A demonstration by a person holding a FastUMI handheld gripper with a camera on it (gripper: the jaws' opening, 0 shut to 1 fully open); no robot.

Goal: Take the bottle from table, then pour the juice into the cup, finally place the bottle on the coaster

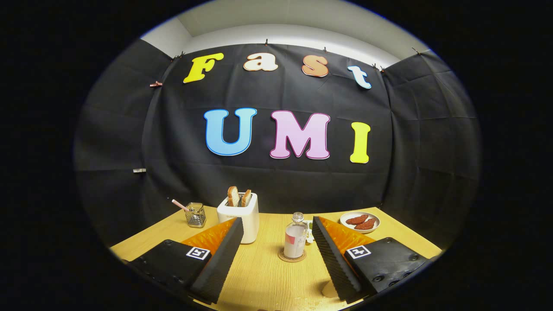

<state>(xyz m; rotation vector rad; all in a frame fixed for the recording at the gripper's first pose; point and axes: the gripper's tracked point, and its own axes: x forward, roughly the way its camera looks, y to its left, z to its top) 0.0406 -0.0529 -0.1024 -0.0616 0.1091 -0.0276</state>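
- One bottle [295,241] out there, upright on one round coaster [292,257], ahead of the gripper and between its two fingers.
- One gripper [276,250], two fingers [220,259], jaws spread wide and pressing on nothing.
- One toaster [240,215], and I count two slices of toast [239,197] poking out of the top.
- One glass cup [195,214] beside the toaster, one striped straw [180,205] leaning in it.
- One small plate [360,222], two reddish pieces of food [362,221] lying on it.
- One small object just behind the bottle, too hidden to call.
- One wooden desk [268,276] carrying the lot.
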